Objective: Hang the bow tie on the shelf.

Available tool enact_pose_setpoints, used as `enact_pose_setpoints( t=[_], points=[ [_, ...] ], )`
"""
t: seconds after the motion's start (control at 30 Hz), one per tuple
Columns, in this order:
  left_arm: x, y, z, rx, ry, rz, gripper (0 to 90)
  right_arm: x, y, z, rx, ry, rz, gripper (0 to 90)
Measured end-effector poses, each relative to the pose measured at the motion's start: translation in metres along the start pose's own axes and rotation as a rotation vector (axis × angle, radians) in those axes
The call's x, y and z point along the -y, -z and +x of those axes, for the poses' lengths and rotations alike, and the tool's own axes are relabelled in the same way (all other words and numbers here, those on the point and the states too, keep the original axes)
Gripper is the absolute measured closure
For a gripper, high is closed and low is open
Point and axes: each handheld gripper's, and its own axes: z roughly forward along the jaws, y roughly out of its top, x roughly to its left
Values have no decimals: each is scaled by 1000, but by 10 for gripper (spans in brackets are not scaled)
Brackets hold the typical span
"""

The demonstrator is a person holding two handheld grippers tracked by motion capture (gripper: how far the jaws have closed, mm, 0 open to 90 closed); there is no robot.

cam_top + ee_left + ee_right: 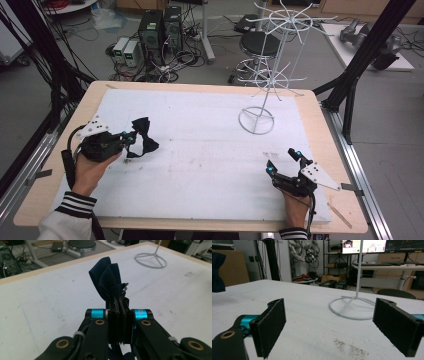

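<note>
A dark navy bow tie (141,138) hangs just above the left part of the white table cover, pinched by my left gripper (129,138), which is shut on it. In the left gripper view the cloth (108,281) sticks up from between the closed jaws of the left gripper (120,312). My right gripper (284,161) rests low near the front right of the table, jaws wide apart with nothing between them. In the right gripper view the right gripper (337,325) faces the round base of a white wire rack (352,306). The rack (267,75) stands at the back right.
The white cover (200,165) lies over a wooden table (320,130). Black frame posts (360,55) rise at the right and left sides. A stool (260,45), computer cases and cables sit on the floor beyond the far edge.
</note>
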Motion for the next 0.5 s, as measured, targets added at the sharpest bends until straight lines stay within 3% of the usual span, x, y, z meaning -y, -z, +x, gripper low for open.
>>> enact_pose_setpoints(
  t=[0.5],
  points=[
    [-24, -24, -25, 71, -28, -48, 869, 0, 0, -1, 0, 6, -6, 106]
  ],
)
